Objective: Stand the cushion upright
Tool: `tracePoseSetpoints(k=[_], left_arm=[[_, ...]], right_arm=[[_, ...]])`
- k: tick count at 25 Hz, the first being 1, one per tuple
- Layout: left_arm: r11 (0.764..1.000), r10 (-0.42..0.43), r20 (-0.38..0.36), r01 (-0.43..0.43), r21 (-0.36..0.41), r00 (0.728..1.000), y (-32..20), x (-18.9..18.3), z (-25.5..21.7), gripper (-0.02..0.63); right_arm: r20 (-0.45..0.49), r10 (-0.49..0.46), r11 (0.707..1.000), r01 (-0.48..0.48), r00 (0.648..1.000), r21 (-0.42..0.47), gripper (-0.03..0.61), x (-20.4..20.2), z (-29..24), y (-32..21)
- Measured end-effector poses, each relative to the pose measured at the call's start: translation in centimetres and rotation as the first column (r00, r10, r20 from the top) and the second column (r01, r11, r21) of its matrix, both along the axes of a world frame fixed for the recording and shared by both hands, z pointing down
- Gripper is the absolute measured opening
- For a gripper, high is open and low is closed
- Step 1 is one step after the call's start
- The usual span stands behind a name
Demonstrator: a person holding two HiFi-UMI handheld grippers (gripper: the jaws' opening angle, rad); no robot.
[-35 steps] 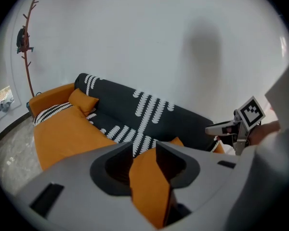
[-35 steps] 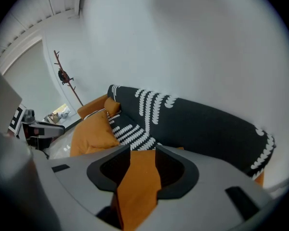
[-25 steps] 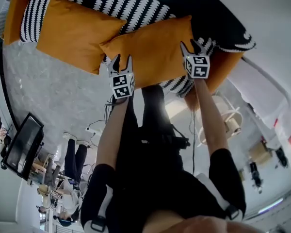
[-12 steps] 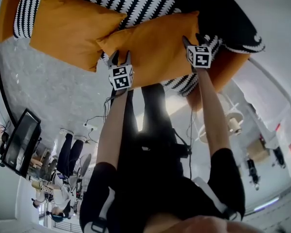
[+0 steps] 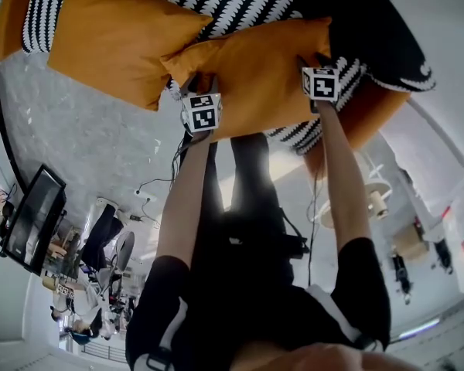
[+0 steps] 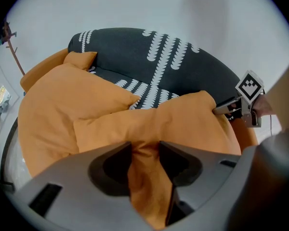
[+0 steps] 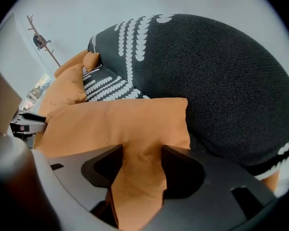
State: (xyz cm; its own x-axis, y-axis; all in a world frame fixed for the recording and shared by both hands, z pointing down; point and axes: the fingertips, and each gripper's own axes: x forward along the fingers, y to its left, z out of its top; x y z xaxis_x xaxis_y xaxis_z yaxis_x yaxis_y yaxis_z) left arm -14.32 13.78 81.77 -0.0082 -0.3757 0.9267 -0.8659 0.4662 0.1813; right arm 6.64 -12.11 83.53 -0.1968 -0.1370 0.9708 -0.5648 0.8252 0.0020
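Both grippers have dropped onto the near edge of the orange cushion (image 5: 255, 68), which lies flat on the black-and-white sofa (image 5: 240, 2) at 12 o'clock from the person. A second ago they hovered just short of it. The left gripper (image 6: 144, 148) sits at the cushion's 8 o'clock corner and the right gripper (image 7: 140, 153) at its 4 o'clock side.

The jaws of both have just been opening and now stand wide apart. Each straddles a fold of the cushion's fabric but does not yet squeeze it.

A second orange cushion (image 5: 116, 37) overlaps the first at its 9 o'clock.

The reach looks finished, and the grip is probably the step in hand. The cushion is not yet raised. Once both pairs of jaws clamp, it can likely be tipped up toward the backrest at 12 o'clock.
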Motion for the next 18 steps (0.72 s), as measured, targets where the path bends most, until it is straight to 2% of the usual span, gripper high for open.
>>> tracePoseSetpoints(k=[4,10,18], left_arm=[[1.0,0.025,-0.001,-0.025,0.01,1.0,-0.2,-0.1,-0.3,0.163],[0.998,0.066,0.008,-0.066,0.022,0.998,-0.4,0.0,0.1,0.099],[0.996,0.092,-0.008,-0.092,0.021,0.996,-1.0,2.0,0.4,0.015]], right_arm=[[-0.014,0.0,1.0,0.0,1.0,-0.023,0.241,-0.3,0.4,0.0],[-0.05,0.007,0.997,-0.011,0.999,-0.077,0.155,-0.5,1.0,0.4],[-0.037,0.027,0.999,-0.028,0.999,-0.043,0.057,1.3,1.2,0.0]])
